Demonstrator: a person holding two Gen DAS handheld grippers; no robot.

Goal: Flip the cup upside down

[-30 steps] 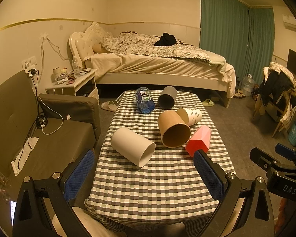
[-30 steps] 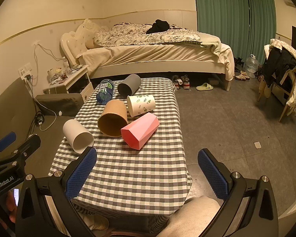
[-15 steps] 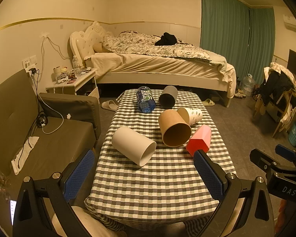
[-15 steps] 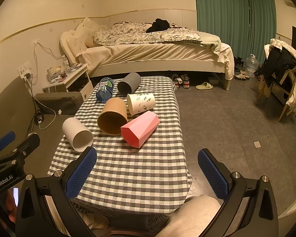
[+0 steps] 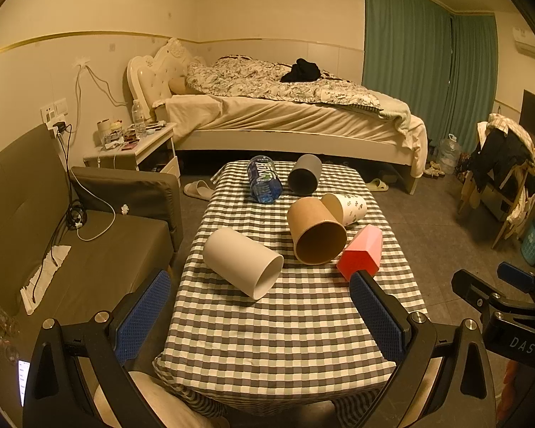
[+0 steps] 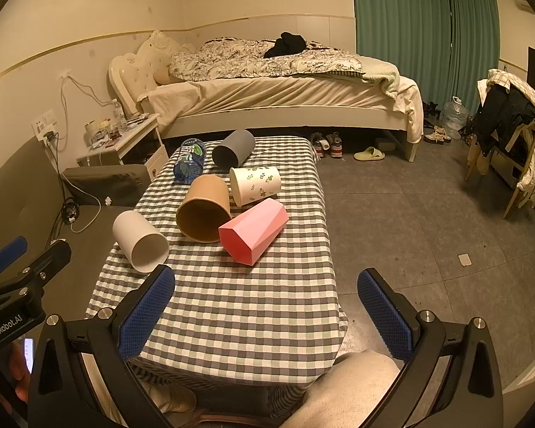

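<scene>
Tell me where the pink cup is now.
The pink cup lies on its side at the table's right edge, touching the brown cup, in front of the leaf-print cup.

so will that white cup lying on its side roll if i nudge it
Likely yes: the plain white cylindrical cup lies on its side on the checked tablecloth, touching nothing. It looks slightly tapered, so it may curve. It looks empty, so probably light and stiff.

Dim, warm yellow indoor light in both views. Strong fisheye bending with black corners. Focus is sharp; shadows are soft, with no glare.
</scene>
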